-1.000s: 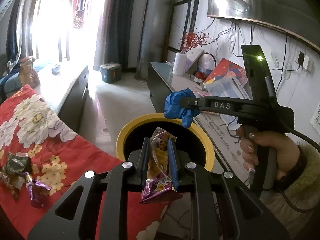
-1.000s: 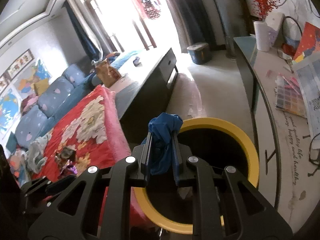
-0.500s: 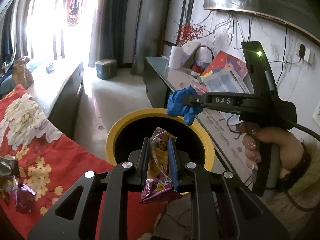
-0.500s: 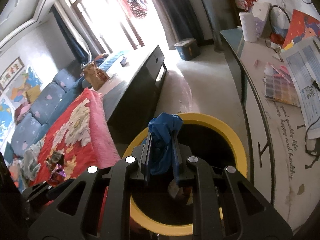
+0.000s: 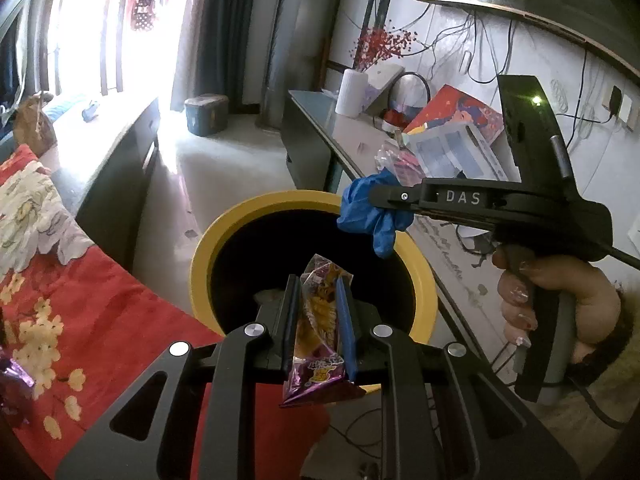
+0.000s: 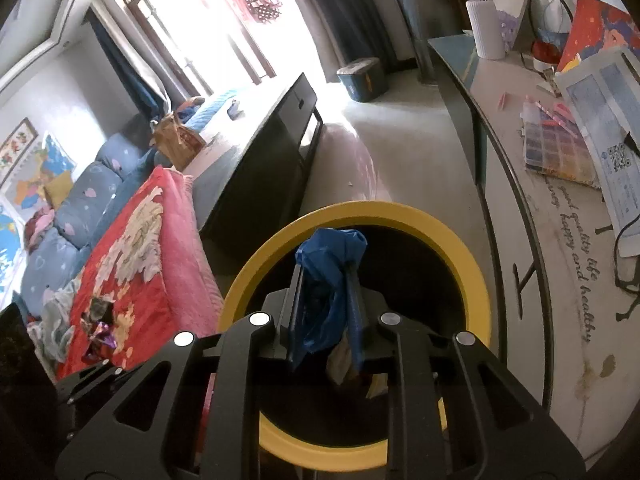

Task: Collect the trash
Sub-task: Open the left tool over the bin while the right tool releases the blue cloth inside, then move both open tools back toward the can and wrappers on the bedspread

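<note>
We are seeing a glossy, crinkly foil snack wrapper (image 5: 320,320) in purple and yellow. We are noting a thin, soft, slightly shiny blue glove (image 6: 326,280), rubbery-looking. The trash bin (image 5: 420,276) is showing a smooth matt yellow plastic rim. The left gripper (image 5: 318,316) and right gripper (image 6: 326,300) are looking like matt black plastic with shiny metal screws. The red floral blanket (image 5: 120,300) is looking like soft woven cloth. The side table (image 6: 568,288) top is looking smooth and semi-glossy.
</note>
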`<state>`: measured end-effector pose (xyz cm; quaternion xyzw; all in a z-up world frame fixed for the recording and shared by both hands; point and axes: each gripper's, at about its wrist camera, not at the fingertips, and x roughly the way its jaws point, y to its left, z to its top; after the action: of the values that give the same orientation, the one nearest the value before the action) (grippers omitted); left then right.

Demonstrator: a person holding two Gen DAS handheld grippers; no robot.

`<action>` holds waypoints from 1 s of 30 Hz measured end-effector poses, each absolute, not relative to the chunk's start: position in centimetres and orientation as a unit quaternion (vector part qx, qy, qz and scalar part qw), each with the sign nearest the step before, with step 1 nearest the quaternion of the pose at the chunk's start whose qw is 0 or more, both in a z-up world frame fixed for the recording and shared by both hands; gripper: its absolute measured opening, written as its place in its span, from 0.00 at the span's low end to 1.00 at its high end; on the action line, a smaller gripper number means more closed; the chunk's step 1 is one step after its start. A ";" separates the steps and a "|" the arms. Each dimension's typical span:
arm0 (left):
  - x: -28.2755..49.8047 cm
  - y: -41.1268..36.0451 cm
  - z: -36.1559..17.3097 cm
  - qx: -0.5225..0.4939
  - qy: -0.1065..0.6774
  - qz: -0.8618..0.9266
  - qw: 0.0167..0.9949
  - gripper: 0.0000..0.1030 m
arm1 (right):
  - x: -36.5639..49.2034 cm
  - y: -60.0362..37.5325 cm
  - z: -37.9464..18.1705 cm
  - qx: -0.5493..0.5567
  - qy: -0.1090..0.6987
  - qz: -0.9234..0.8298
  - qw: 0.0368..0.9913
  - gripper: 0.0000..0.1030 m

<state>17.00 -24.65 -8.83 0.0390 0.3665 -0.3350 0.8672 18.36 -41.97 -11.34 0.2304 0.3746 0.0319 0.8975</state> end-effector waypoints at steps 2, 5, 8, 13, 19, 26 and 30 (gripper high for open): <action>17.4 -25.0 -9.1 0.039 0.370 -0.336 0.865 0.18 | 18.4 -42.0 -11.4 0.231 0.375 0.032 0.897 0.15; 17.9 -25.3 -9.5 0.034 0.375 -0.340 0.862 0.18 | 18.4 -42.0 -11.4 0.231 0.375 0.032 0.897 0.15; 18.2 -25.6 -10.0 0.033 0.378 -0.340 0.860 0.18 | 18.4 -42.0 -11.4 0.231 0.375 0.032 0.897 0.15; 18.7 -25.7 -10.2 0.023 0.376 -0.338 0.863 0.56 | 18.3 -42.1 -11.5 0.238 0.372 0.029 0.897 0.36; 18.3 -24.7 -9.3 0.009 0.361 -0.326 0.874 0.92 | 17.7 -42.0 -11.2 0.242 0.362 0.018 0.900 0.57; 17.3 -22.5 -7.7 -0.003 0.341 -0.295 0.893 0.94 | 17.2 -41.0 -9.8 0.219 0.346 0.009 0.912 0.69; 17.1 -20.8 -6.8 -0.014 0.333 -0.278 0.901 0.94 | 16.8 -39.8 -9.2 0.208 0.341 0.015 0.917 0.72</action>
<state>17.14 -20.84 -6.81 -0.0136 0.3332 -0.2777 0.9009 16.83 -39.85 -9.21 0.2082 0.3409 0.0153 0.9166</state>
